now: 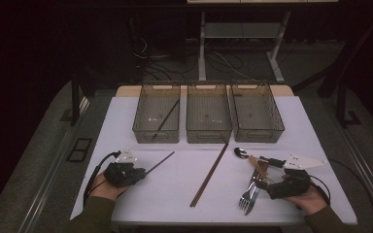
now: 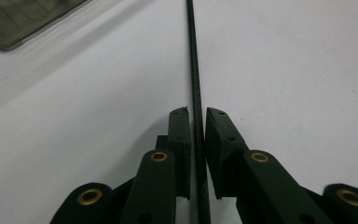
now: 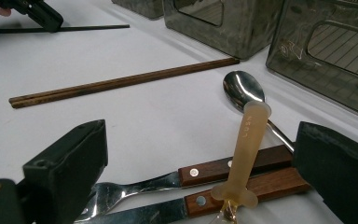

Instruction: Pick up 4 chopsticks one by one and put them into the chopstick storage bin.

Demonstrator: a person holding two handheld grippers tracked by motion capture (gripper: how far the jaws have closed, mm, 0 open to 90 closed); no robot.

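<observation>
1. White table (image 1: pixel 184 184) in the high view carries three smoky clear bins (image 1: pixel 208 112) in a row at 12 o'clock; a black chopstick (image 1: pixel 166 118) leans inside the left bin. The left gripper (image 1: pixel 141 174) sits at 8 o'clock, closed around a second black chopstick (image 1: pixel 159 162) that runs from its jaws toward 1 o'clock. A pair of brown chopsticks (image 1: pixel 210 174) lies at the centre, slanting toward the middle bin. The right gripper (image 1: pixel 264 187) sits at 4 o'clock beside a cluster of cutlery (image 1: pixel 252 179).

2. Left gripper view: the jaws stand narrow, pinching the black chopstick (image 2: pixel 196 93) between the pads; the stick runs straight to 12 o'clock over the table, with a bin corner (image 2: pixel 23 18) at 11 o'clock.

3. Right gripper view: the jaws stand wide apart and hold nothing. Between them lie a fork (image 3: pixel 168 179) and a knife (image 3: pixel 242 193), both with wooden handles, and a tan plastic-handled utensil (image 3: pixel 247 149) across them. A metal spoon (image 3: pixel 242 91) lies just beyond, toward 12 o'clock. The brown chopsticks (image 3: pixel 121 83) lie at 10 o'clock, and the left gripper (image 3: pixel 42 14) shows at 11 o'clock.
</observation>
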